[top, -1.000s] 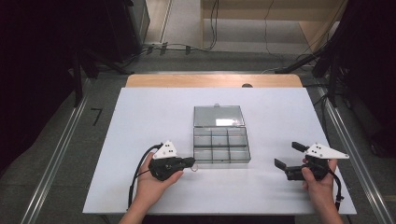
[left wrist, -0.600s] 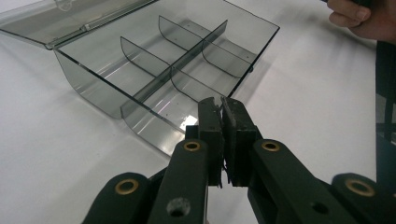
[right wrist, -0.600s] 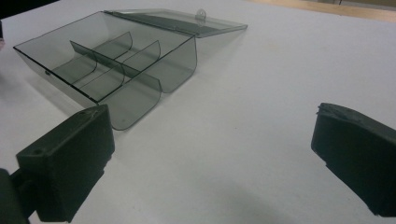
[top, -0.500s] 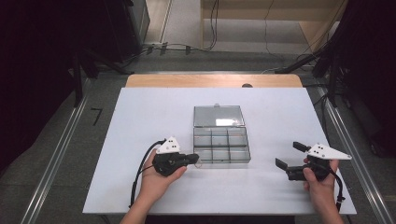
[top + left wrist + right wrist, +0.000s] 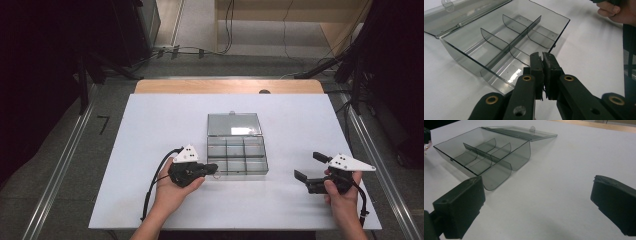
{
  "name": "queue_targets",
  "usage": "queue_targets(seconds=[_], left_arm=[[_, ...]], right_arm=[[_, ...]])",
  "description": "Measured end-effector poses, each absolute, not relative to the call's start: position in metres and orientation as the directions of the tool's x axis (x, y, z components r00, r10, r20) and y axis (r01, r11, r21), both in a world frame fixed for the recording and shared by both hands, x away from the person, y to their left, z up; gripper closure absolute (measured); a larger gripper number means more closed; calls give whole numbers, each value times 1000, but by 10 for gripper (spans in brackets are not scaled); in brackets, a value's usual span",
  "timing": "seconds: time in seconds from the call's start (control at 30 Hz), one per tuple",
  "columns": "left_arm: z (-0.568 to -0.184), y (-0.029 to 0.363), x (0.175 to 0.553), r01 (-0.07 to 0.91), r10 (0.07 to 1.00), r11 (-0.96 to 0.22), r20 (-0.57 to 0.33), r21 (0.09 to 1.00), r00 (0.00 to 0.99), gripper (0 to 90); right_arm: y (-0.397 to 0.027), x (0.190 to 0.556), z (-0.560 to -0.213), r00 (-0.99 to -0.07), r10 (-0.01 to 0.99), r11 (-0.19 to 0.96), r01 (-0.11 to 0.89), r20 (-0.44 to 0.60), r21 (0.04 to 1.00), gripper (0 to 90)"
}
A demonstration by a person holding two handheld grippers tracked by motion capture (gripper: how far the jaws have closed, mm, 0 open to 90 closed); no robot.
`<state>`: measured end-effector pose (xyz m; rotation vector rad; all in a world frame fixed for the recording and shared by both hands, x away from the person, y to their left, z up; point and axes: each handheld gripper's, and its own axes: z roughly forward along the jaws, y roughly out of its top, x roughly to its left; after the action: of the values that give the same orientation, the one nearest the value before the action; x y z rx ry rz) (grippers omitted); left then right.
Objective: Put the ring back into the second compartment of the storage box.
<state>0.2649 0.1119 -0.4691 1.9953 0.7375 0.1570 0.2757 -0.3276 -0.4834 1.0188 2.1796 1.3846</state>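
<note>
- Left gripper (image 5: 212,168), jaws pressed together, is hovering at the open compartment box's (image 5: 237,161) near-left corner.
- Right gripper (image 5: 311,166) — jaws spread — is sitting well apart, white table (image 5: 150,125) bare around it.

Right claw (image 5: 536,207) jaws wide apart over white table (image 5: 574,157); open smoky compartment box (image 5: 484,155) ahead, left.

White table (image 5: 150,130) with a strip of bare wood along the far edge. Sitting on it about mid-table, a bit toward the near edge, is a clear smoky compartment box (image 5: 237,159), lid (image 5: 234,124) flopped open flat toward the far edge. Compartments look empty, I think.
</note>
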Motion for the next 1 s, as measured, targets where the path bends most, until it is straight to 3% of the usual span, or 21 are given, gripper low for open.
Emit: queue_targets(seconds=[1.0], left_arm=[[-460,91,287,424,539,-323,-204,846,817,860]], right_arm=[[-324,275,-484,-678,732,264,379,72,887,0]])
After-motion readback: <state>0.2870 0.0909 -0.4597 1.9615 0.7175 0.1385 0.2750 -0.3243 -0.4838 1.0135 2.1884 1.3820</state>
